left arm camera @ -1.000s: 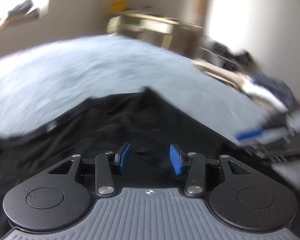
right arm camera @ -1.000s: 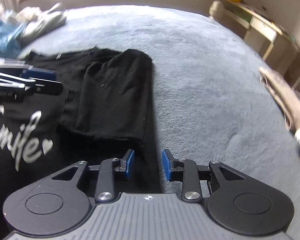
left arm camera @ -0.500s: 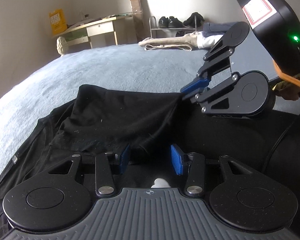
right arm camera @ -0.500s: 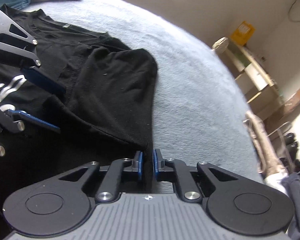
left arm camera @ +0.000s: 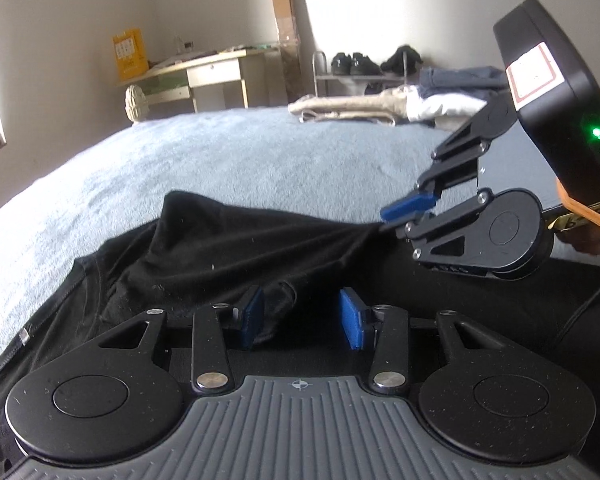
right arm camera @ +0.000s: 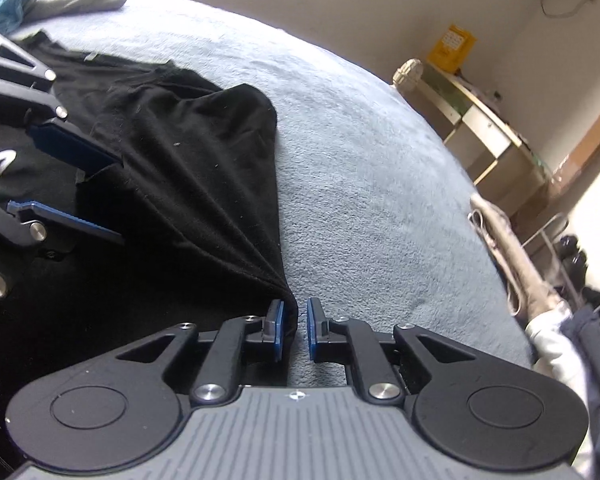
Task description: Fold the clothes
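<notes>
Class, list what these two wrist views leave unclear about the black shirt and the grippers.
- White print on the black shirt: right wrist view, cut off by the left edge and hidden behind the left gripper.
- Shirt's near hem: left wrist view, hidden under the left gripper's body.
- Right gripper: fabric sits between its fingers; how firmly it pinches is unclear.
</notes>
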